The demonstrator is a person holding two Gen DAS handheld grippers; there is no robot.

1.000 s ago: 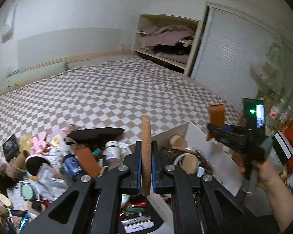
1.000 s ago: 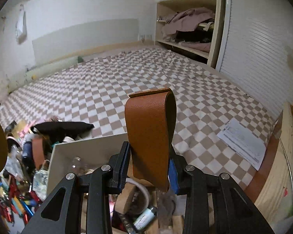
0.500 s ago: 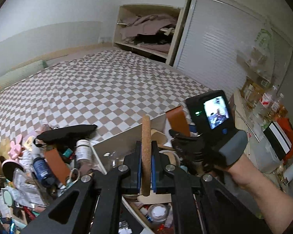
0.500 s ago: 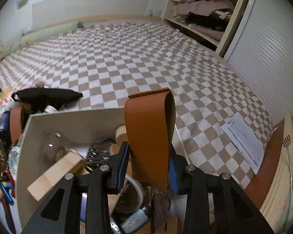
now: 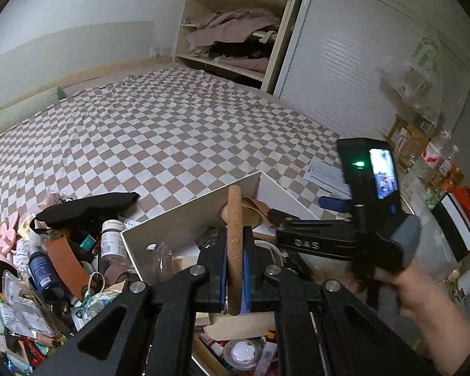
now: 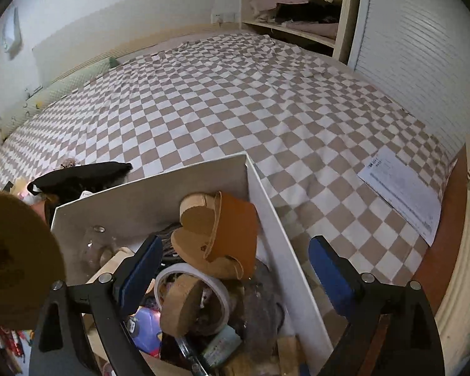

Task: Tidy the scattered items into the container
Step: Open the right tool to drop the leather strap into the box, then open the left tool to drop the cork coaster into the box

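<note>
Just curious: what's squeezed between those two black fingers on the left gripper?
A round cork disc, held on edge between the left gripper pads, above the white box; left wrist view.

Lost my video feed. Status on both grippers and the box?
Left gripper shut on cork disc. Right gripper jaws opening, brown leather piece lying in white box. Box crowded.

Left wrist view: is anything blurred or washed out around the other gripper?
Left wrist view: the right gripper and the hand holding it are motion-smeared, its screen glows overexposed, and the cork disc stays sharp. Right wrist view: the same disc looms soft at the left edge; the white box is crisp.
</note>
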